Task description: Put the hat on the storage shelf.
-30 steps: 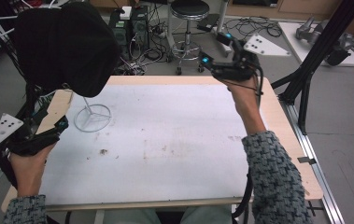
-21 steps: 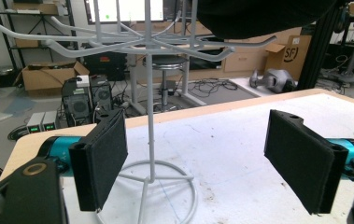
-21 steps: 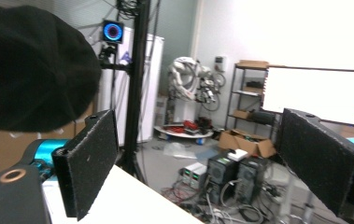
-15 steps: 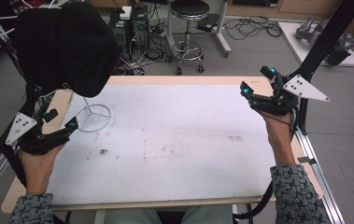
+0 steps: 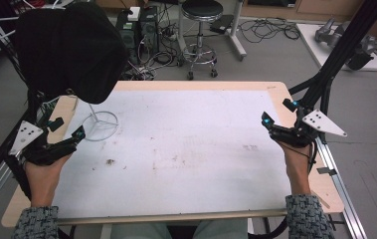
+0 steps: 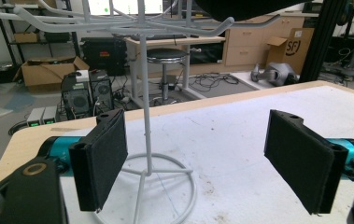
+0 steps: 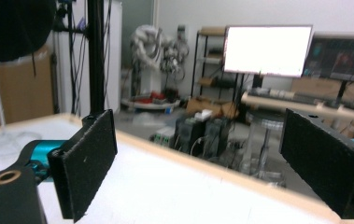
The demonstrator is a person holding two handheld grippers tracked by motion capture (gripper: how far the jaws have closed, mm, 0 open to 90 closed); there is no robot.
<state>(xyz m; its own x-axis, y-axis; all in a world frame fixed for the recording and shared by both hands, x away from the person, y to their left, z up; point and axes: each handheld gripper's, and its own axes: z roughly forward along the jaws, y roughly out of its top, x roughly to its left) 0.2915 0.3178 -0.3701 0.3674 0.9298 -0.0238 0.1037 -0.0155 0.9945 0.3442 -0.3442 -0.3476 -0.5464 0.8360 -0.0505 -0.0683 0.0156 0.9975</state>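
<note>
With its jaws spread wide and empty, the left hand-held gripper [image 6: 202,163] faces the white wire stand [image 6: 149,135], whose ring base lies just ahead between the pads and whose thin pole rises straight up from the bench [image 5: 191,149]. A black hat [image 5: 69,47] hangs on the stand above. The right hand-held gripper [image 5: 275,127], also wide open, waits well apart at the bench's far side.
</note>
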